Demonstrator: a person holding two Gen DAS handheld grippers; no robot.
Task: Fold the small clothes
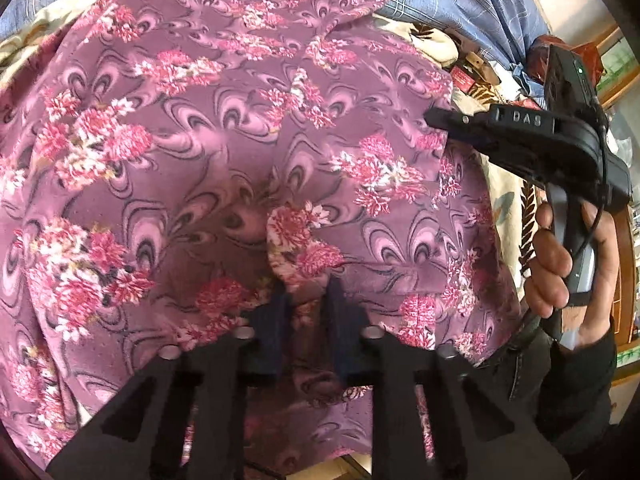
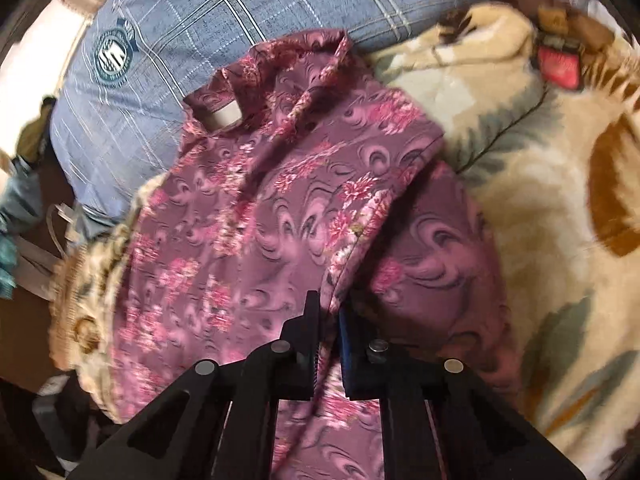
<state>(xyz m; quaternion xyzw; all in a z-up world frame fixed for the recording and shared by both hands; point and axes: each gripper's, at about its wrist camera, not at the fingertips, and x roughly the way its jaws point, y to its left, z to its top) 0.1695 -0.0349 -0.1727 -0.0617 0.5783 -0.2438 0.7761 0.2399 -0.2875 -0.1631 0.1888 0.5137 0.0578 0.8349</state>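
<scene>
Right wrist: purple floral top rumpled, edge pinched btwn fingers.

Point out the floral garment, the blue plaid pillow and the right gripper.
Floral garment (image 2: pixel 248 216): right wrist view, its flat middle.
Blue plaid pillow (image 2: pixel 208 12): right wrist view, bare upper face.
Right gripper (image 1: pixel 434 119): left wrist view, closed fingertips at the garment's edge.

Grippers were black, round silver pins on linkages; other gripper bore "DAS" lettering, cable; sleeve was black.
</scene>
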